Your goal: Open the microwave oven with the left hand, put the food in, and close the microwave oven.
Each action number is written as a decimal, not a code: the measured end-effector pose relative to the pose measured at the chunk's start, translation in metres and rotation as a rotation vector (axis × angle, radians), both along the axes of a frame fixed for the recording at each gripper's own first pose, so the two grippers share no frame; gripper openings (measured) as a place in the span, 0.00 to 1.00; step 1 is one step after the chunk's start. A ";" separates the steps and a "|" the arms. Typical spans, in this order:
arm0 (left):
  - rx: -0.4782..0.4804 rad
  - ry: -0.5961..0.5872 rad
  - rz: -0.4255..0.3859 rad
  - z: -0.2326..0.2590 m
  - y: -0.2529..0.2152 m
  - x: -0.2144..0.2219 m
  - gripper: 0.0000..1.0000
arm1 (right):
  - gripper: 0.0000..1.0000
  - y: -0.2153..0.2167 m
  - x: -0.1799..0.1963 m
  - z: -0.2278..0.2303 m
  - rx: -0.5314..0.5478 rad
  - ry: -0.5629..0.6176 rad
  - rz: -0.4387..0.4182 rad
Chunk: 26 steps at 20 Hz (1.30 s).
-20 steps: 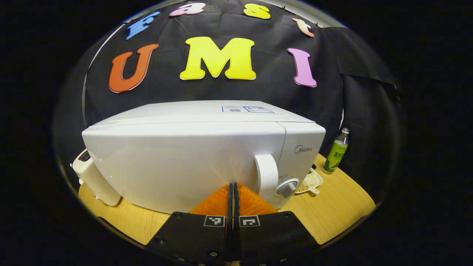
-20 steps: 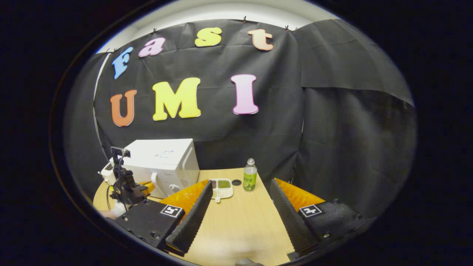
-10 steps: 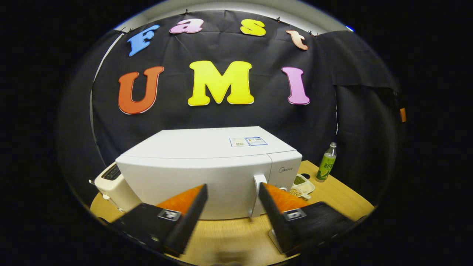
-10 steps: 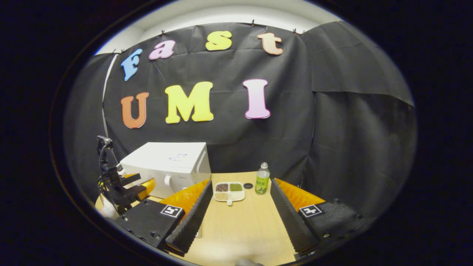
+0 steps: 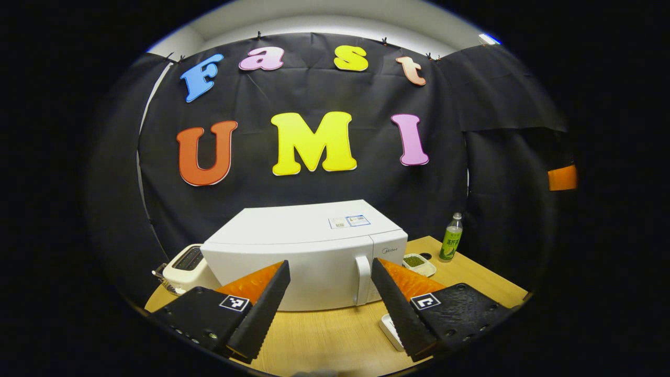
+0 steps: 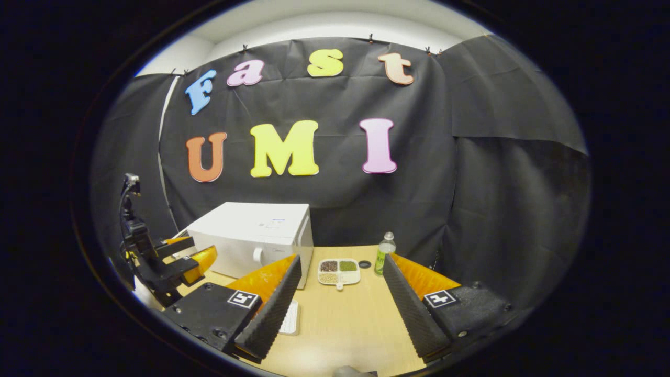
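The left gripper [image 5: 328,301] is hovering with its jaws spread and nothing between them, and the right gripper [image 6: 341,306] is likewise waiting wide apart and empty over the table [image 6: 345,324]. Farther off, the microwave oven [image 5: 309,256] is standing with its door shut, while the divided food tray [image 6: 339,272] is lying on the table beside it. I judge the opening step is only beginning: the left gripper needs to reach the door handle [image 5: 363,280] and pull it.
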<state>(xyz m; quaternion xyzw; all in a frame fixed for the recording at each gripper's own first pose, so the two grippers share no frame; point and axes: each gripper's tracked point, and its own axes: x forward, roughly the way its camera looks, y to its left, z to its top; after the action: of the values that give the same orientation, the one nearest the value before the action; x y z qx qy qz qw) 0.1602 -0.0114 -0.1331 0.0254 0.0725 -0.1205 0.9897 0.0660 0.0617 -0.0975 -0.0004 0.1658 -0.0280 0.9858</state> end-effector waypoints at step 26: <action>-0.026 -0.087 0.155 0.091 0.140 -0.144 0.96 | 1.00 0.062 -0.041 0.029 0.001 -0.121 0.033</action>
<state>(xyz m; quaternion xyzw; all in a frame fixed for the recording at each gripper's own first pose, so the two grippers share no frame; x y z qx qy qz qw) 0.0162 0.1284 -0.0416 0.0121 0.0296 -0.0433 0.9986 0.0248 0.1241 -0.0685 -0.0010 0.1058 -0.0114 0.9943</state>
